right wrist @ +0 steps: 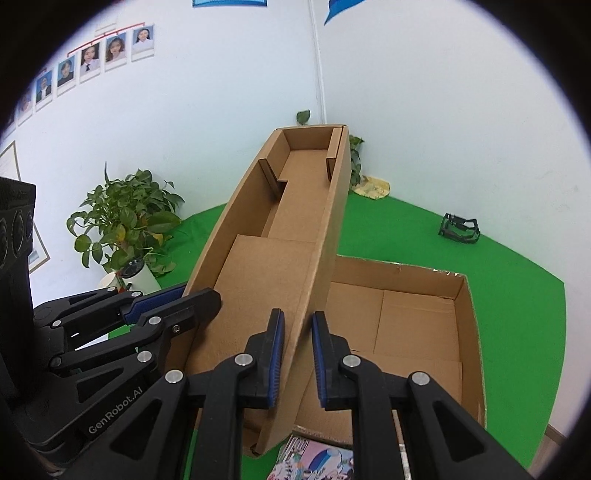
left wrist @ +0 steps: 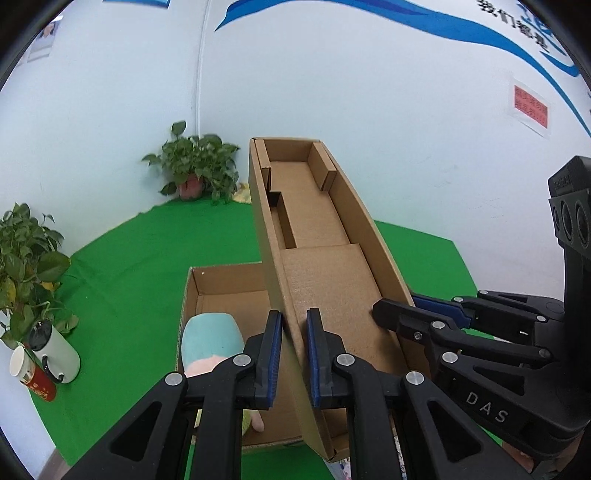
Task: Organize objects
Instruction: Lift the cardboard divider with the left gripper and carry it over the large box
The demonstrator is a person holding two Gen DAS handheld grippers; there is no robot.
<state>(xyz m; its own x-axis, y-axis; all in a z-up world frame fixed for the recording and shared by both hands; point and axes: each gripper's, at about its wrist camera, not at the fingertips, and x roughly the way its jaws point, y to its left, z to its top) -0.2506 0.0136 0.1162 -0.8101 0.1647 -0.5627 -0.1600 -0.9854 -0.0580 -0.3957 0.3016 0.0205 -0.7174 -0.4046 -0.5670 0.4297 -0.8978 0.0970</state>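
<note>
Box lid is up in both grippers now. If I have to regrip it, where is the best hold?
Grip the cardboard lid by its thin long side walls, one gripper per wall, from the near open end. The left gripper and right gripper already pinch it there; the walls are upright and jaw-thin.

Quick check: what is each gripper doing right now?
Left gripper: shut on the cardboard lid's left wall.
Right gripper: shut on its right wall.

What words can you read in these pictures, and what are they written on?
"DAS": on the right tool's black arm.
"GenRobot.AI": on the left tool's black arm.
Blue wall lettering: cut off, unreadable.
Red wall notice: too blurred.
Red cup print: too small.
Magazine cover: illegible.
</note>
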